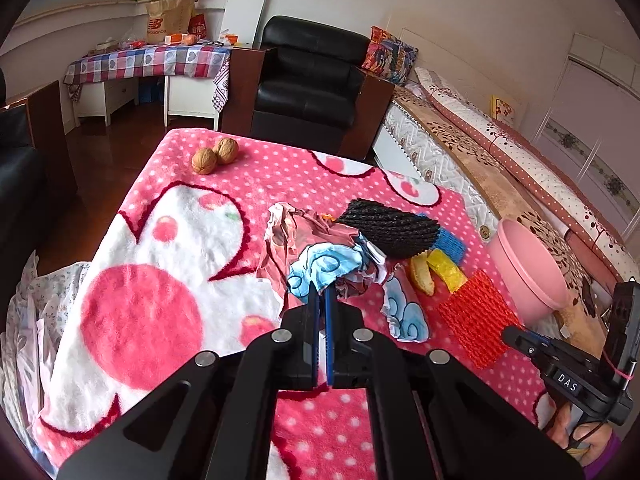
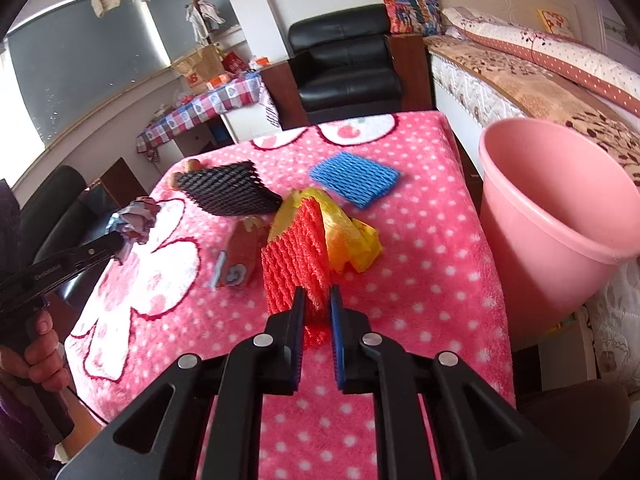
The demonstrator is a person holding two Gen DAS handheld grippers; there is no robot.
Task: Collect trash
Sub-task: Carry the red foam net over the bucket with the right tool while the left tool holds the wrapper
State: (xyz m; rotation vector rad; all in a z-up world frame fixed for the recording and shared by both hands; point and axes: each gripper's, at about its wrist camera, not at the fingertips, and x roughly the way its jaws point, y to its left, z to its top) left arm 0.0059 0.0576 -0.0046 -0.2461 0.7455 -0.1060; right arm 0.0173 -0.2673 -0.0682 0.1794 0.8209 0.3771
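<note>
Left gripper clamped on crumpled wrapper, right gripper pinching red foam net; pink bin at 2 o'clock; risk: thin edge grips slip during carry.

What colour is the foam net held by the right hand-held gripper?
Red; the foam net shows best in the right wrist view.

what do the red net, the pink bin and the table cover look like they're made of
Red net: likely soft foam mesh, matte; its diamond lattice bends where the right gripper pinches it.
Pink bin: apparently moulded plastic, smooth with a slight sheen and a rolled rim.
Table cover: probably plush fleece; fuzzy pile, no shine.
</note>
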